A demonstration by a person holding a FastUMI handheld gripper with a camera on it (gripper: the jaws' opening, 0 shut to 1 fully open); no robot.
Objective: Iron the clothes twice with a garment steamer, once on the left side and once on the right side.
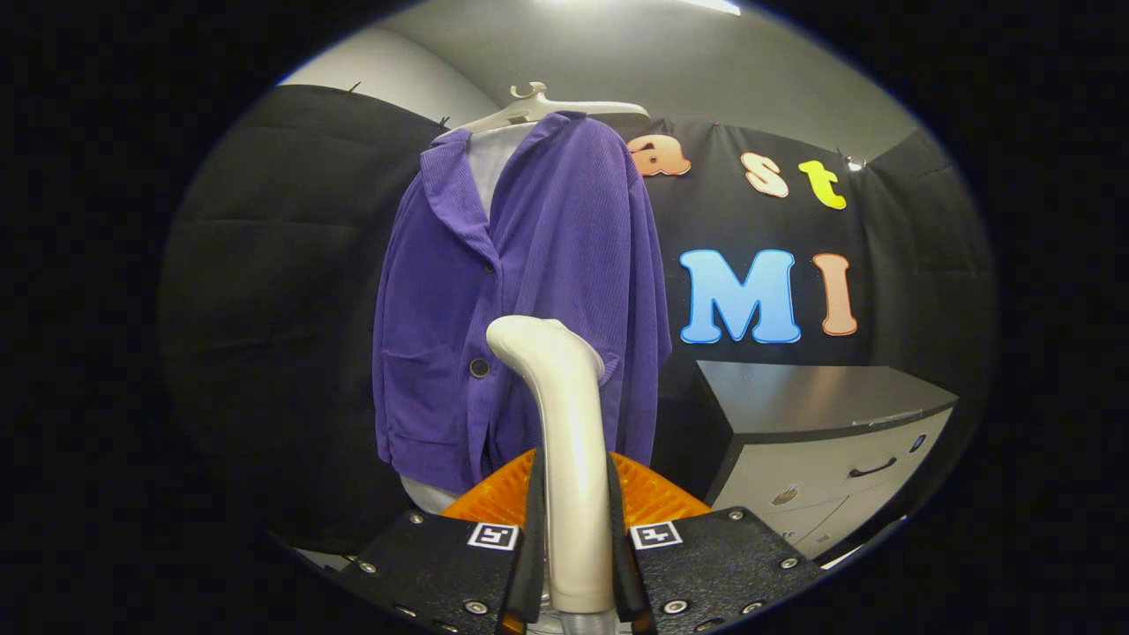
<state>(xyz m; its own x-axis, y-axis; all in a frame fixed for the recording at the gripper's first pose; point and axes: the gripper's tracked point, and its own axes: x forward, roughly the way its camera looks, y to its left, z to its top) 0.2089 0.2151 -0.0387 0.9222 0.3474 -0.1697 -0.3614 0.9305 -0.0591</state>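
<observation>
The gripper (575, 529) has its two fingers (534, 538) closed on the handle of the garment steamer (564, 441), one finger pressed against each side of the pale, glossy shaft. The steamer stands upright between the fingers and rises well above them, and its rounded head bends over toward the purple jacket (529, 300), which hangs straight ahead. Whether the head touches the fabric cannot be told; it overlaps the jacket's lower front, just beside a dark button (479, 367) and near a patch pocket. The jacket is of ribbed, corduroy-like cloth with a wide collar, and it hangs on a pale hanger (551, 108) whose hook shows above the collar. A light lining or form shows inside the open neck of the jacket, and something pale also shows below its hem. Behind the steamer's shaft, low against the jacket's hem, a ridged orange part (657, 494) spreads out to both sides of the fingers. Black cloth (265, 291) forms the wall behind the jacket. Beside the jacket, on the side of its far sleeve, stands a cabinet (820, 432) with a dark flat top and light drawer fronts, one of which carries a dark curved handle (873, 467). The cabinet stands apart from the jacket, with the black wall behind it.
</observation>
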